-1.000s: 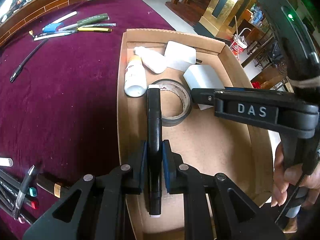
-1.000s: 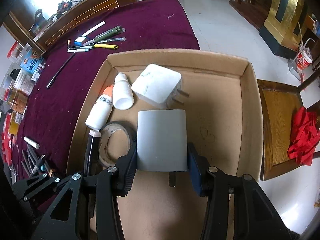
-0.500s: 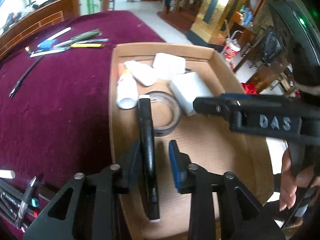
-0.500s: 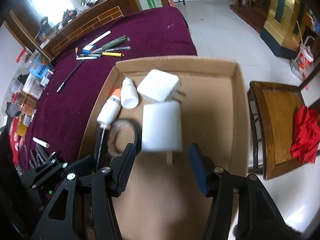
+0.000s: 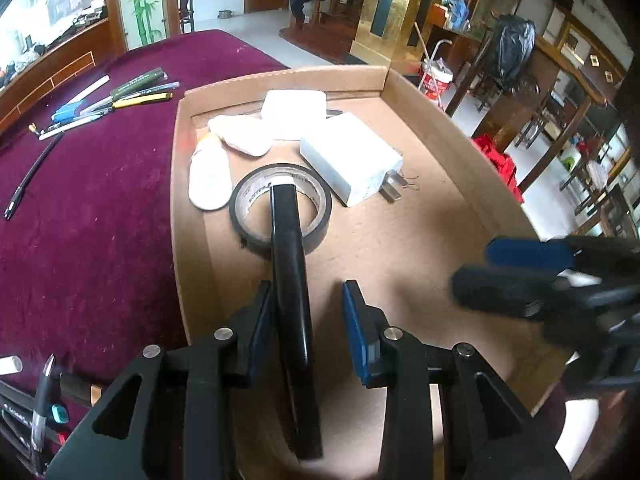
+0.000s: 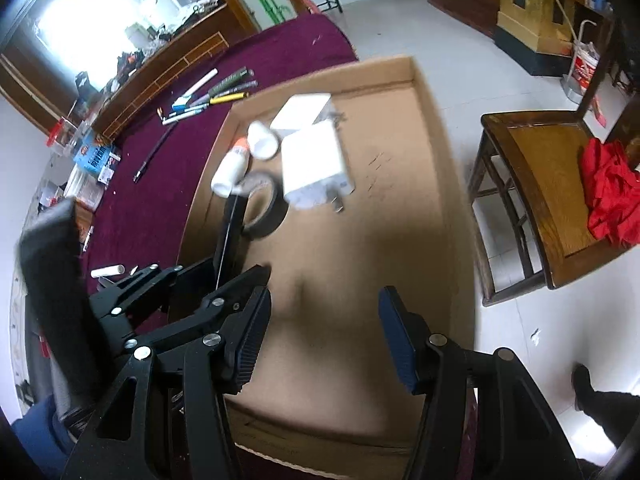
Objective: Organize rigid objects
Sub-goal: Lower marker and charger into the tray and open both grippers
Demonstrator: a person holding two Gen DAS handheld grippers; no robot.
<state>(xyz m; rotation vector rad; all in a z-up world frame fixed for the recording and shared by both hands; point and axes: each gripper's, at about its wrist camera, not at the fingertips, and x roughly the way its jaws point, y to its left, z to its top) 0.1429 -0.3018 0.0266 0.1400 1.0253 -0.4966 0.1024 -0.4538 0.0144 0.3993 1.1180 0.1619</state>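
So the cardboard tray (image 5: 472, 168) sits on the table's (image 5: 100, 220) right edge. Far left inside: two bottles (image 5: 210, 178) and a charger (image 5: 294, 114); a second charger (image 5: 350, 158) just nearer, right of the tape roll (image 5: 280, 204). A marker (image 5: 292, 300) lies across the roll. Loose pens (image 5: 120, 98) far left on the table.

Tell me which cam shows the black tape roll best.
Left wrist. The black roll of tape is near, sharp and seen whole in the cardboard tray, with the black marker lying across it. Right wrist shows the roll smaller, motion-blurred, partly hidden behind the marker.
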